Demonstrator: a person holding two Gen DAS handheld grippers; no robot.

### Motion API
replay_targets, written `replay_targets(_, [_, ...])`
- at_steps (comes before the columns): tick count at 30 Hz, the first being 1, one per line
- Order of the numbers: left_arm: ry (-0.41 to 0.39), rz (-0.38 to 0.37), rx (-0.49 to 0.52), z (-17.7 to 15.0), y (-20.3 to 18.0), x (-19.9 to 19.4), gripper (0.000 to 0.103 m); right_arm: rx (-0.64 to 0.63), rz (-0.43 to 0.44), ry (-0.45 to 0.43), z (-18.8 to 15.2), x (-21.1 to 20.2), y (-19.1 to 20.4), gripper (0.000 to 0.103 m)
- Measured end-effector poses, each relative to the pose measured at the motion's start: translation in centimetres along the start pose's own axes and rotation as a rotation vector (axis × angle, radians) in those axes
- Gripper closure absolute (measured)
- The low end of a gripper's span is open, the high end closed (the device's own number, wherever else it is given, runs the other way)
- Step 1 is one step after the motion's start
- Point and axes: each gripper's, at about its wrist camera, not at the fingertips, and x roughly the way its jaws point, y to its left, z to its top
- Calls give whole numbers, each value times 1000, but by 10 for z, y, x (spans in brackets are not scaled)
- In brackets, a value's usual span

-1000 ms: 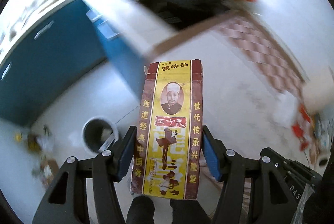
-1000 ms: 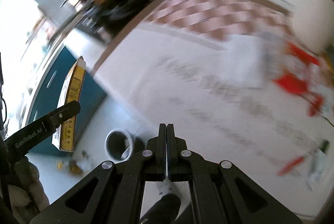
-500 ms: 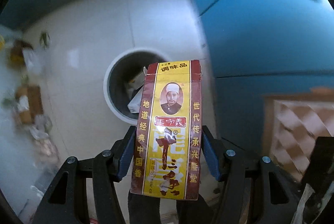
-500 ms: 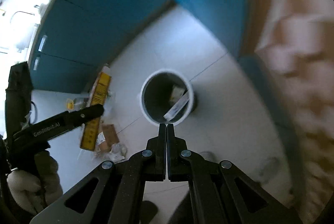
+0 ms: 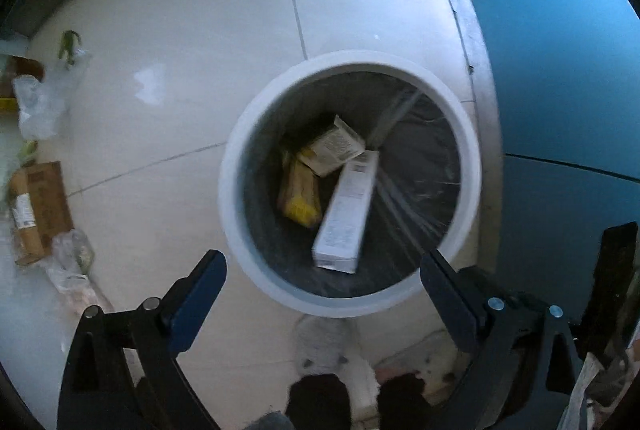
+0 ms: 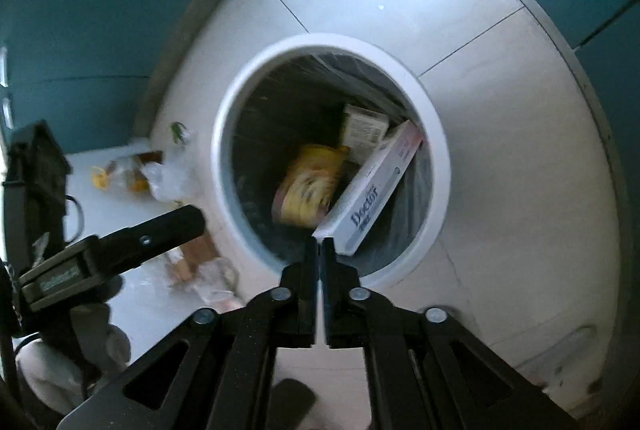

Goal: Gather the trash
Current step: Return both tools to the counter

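Trash bin (image 5: 240, 165) by the blue cabinet holds three cartons, among them a yellow box (image 5: 300, 195). We note wrappers (image 5: 38, 101) left on the floor. Left claw (image 5: 322, 270) opening wide, empty; right claw (image 6: 319, 244) parting narrowly, empty.

Motion blur is smearing the yellow packet (image 6: 308, 185) inside the bin (image 6: 434, 133), leaving its print unreadable. The floor litter (image 5: 38, 205) is running off the left edge, its labels too small to read.
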Motion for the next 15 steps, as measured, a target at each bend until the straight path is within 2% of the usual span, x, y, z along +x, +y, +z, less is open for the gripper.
replay_targets(1, [-18,27,-3,-5,1,-8,4,2,-19,2,-1,2,0,85])
replay_targets(2, [-40,55,-6,-8,-1,-18,4,5,-32,-4,0,1,0,70])
replay_targets(3, [-69,92,-1,-16,-2,-30,4,4,-52,-20,-4,-5,0,50])
replay_targets(4, [-106,138,9,-25,-4,-47,4,3,-73,-36,-9,-16,1,44])
replay_targets(6, [-172,205,27,-43,-11,-83,4,1,-100,-64,-18,-38,5,41])
replay_targets(8, [-230,252,47,-68,-25,-136,4,0,-129,-90,-33,-71,10,35])
replay_targets(12, [-357,295,120,-117,-69,-241,4,7,-126,-187,-79,-186,29,29])
replay_targets(15, [-453,286,228,-161,-128,-323,4,28,-90,-279,-125,-292,43,28])
